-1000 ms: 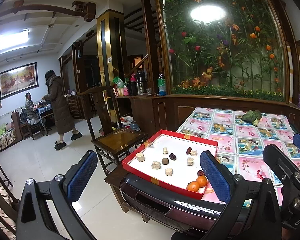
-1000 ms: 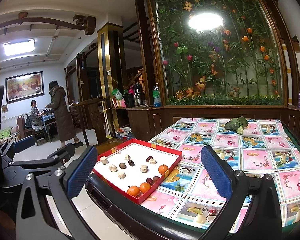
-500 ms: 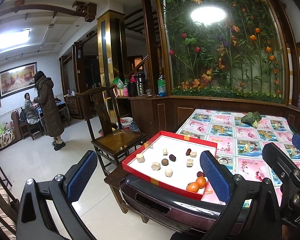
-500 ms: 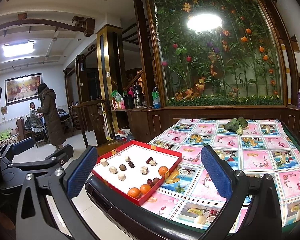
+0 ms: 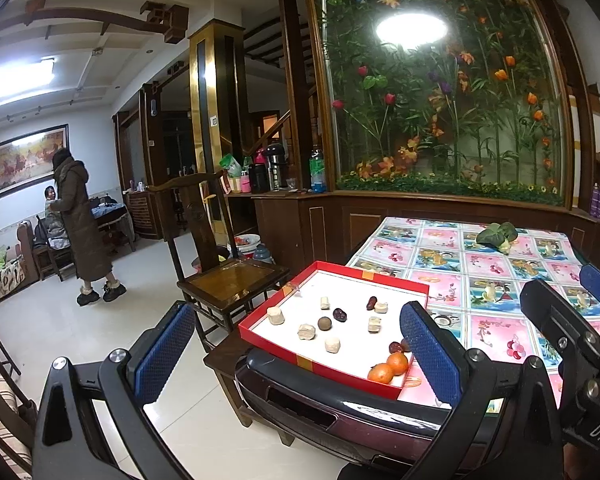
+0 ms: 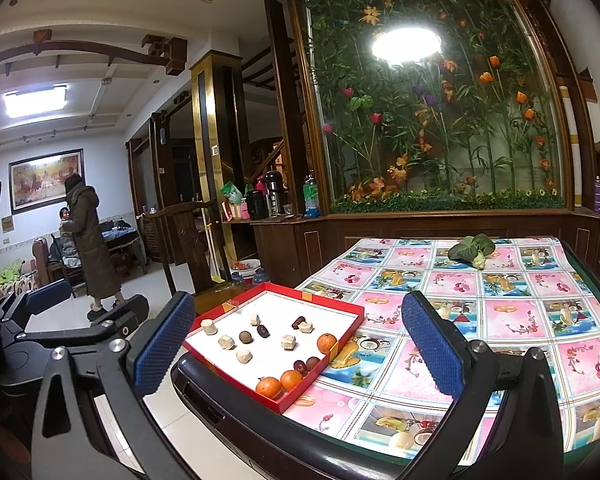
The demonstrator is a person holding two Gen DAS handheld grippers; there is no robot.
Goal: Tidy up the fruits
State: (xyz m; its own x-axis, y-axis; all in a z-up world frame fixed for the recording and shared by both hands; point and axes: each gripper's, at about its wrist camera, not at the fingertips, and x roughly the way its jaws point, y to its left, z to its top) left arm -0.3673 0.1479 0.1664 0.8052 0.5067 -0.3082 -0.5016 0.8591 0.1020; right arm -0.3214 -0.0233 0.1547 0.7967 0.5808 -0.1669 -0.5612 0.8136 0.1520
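Observation:
A red tray with a white floor sits at the near left corner of the table. In it lie small oranges, dark red dates, a brown round fruit and several pale chunks. One orange rests by the tray's right wall. My left gripper is open, held in front of the table edge with nothing between its fingers. My right gripper is open too, empty, to the right of the left one.
The table has a fruit-print cloth and a dark raised rim. A green leafy vegetable lies at its far side. A wooden chair stands left of the table. Two people are far off at the left.
Both grippers have stayed almost still and open. The standing person in the long coat has walked left and turned toward the seated person.

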